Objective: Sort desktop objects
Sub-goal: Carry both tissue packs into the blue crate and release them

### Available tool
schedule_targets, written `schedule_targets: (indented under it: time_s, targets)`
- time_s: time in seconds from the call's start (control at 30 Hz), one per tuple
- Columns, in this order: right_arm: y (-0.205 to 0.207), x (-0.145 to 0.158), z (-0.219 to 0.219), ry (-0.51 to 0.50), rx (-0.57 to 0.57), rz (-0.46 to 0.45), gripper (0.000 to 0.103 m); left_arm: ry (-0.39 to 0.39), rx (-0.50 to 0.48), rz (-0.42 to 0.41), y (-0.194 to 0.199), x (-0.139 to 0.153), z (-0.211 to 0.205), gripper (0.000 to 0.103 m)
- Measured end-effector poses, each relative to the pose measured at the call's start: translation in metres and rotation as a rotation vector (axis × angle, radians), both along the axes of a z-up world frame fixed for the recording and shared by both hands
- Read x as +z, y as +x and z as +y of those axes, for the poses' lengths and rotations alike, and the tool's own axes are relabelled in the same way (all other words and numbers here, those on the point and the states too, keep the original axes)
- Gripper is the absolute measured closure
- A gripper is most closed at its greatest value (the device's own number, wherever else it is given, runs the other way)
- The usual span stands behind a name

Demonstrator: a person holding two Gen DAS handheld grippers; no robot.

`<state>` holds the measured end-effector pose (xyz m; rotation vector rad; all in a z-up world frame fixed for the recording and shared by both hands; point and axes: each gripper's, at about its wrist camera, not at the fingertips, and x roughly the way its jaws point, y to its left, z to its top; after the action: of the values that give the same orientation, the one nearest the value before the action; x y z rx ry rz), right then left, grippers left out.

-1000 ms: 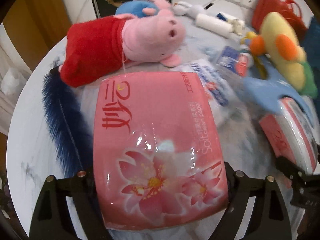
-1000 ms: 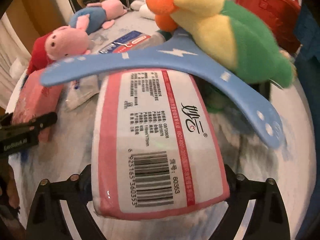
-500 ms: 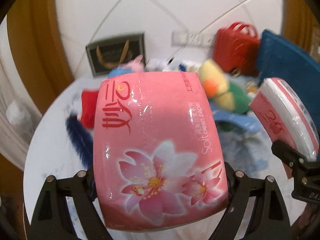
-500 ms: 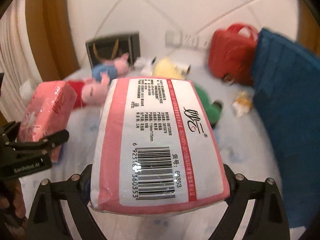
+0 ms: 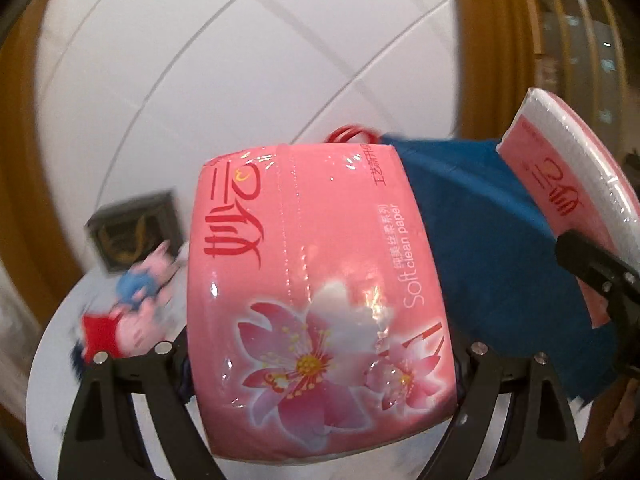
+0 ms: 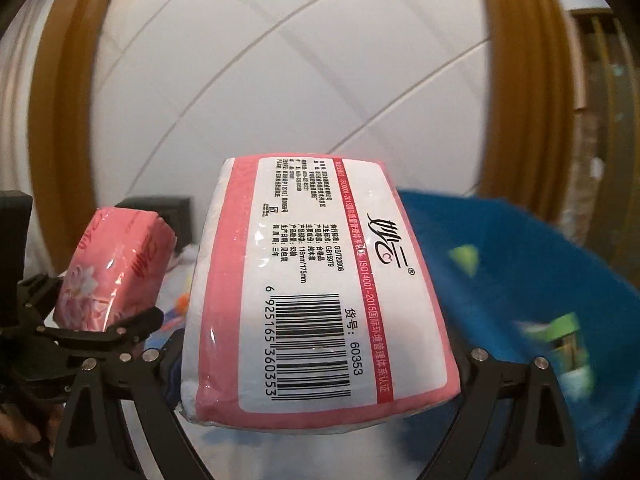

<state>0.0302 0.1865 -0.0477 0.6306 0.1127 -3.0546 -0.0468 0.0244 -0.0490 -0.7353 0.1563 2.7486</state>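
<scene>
My left gripper (image 5: 320, 364) is shut on a pink tissue pack (image 5: 316, 288) with a flower print, held up in the air. My right gripper (image 6: 316, 364) is shut on a second tissue pack (image 6: 312, 300), barcode side up, also lifted. Each pack shows in the other view: the right one at the right edge of the left wrist view (image 5: 568, 192), the left one at the left of the right wrist view (image 6: 116, 268). A blue fabric bin (image 6: 520, 280) lies ahead and to the right, with blurred green items inside.
The white round table (image 5: 52, 360) lies below, with pig plush toys (image 5: 136, 312) and a dark framed plaque (image 5: 136, 232) at its back. A red bag's handles (image 5: 350, 134) peek over the left pack. A white tiled wall stands behind.
Both grippers have risen and tilted upward with their tissue packs, off the table. The view now takes in the wall and the blue bin rather than the cluttered tabletop.
</scene>
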Motion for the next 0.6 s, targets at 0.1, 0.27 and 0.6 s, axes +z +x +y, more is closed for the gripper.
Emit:
schedule_targets:
  time_s: [0.1,0.27,0.6]
  targets:
    - [0.013,0.023,0.050,-0.015,-0.068,0.044,0.010,0.020,-0.070,0.040,-0.001,0.021,0.054,0.014]
    - [0.037,0.054,0.139,0.042,-0.197,0.103,0.010,0.039,-0.186,0.087,0.003,0.049,0.150,0.014]
    - [0.027,0.039,0.270,0.119,-0.383,-0.010,0.010,-0.055,-0.364,0.033,0.020,0.051,0.291,0.014]
